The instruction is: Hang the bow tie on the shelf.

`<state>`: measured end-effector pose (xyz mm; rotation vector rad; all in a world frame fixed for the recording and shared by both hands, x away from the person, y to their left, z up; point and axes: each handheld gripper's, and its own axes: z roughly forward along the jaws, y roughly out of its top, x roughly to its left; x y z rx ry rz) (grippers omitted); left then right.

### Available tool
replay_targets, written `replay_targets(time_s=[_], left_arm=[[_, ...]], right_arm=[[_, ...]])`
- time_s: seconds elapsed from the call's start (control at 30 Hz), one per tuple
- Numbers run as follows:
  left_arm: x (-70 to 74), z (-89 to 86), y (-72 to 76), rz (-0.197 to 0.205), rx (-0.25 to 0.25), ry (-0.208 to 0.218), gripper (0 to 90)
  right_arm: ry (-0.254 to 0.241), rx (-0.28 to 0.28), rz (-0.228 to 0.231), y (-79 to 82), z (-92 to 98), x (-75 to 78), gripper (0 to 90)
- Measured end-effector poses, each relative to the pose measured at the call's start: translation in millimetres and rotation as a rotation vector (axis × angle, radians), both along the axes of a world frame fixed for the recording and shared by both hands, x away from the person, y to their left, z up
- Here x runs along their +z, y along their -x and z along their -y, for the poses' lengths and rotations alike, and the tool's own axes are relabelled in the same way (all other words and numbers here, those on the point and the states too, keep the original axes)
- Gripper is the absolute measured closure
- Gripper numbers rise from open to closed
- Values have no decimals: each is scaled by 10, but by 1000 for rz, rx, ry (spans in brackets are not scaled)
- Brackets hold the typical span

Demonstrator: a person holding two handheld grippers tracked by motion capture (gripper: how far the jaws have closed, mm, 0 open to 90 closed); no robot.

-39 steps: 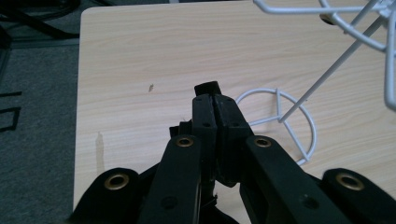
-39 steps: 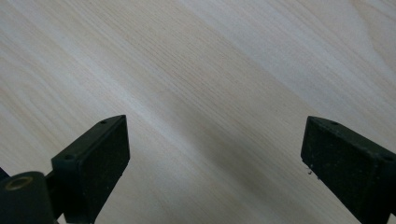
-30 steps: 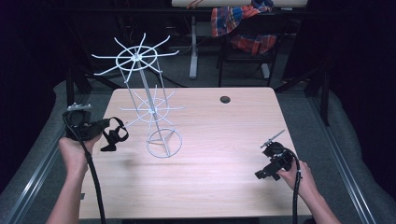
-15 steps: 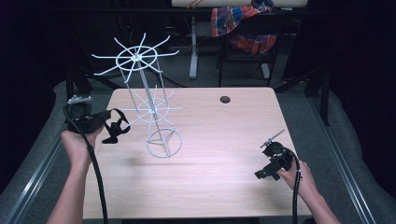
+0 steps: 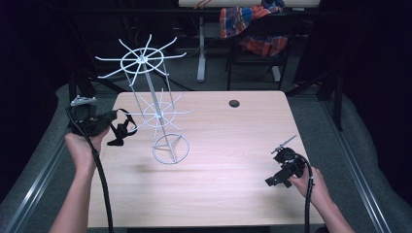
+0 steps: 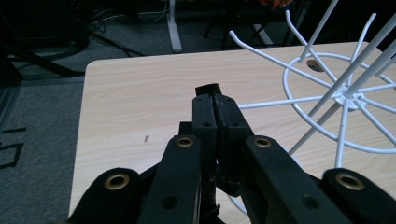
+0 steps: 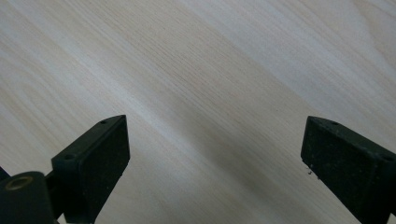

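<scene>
Left tongs (image 5: 127, 128), at the frame's left, have shifted slightly upward, closer to the white wire rack (image 5: 156, 114); jaws pressed together.

The wire rack (image 5: 164, 131) stands on the table (image 5: 223, 194) towards its left edge, nearer the far edge than the near one. The left gripper (image 5: 119, 130) hangs over the left edge, just beside the rack. The right gripper (image 5: 278, 178) sits near the near right corner, well apart from the rack.
</scene>
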<state>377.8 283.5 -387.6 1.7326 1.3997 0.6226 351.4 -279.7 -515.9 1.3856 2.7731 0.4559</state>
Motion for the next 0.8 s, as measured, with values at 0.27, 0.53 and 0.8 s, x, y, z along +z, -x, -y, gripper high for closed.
replay_targets(time_s=[0.27, 0.53, 0.8], left_arm=[[-13, 45, -10, 18, -23, 22, 879], [-54, 147, -33, 18, -62, 27, 878], [-109, 205, -46, 8, -91, 33, 878]], right_arm=[[-4, -1, 4, 7, -3, -2, 77], [-5, -8, 15, 21, 25, -1, 77], [-26, -25, 12, 30, 19, -10, 77]])
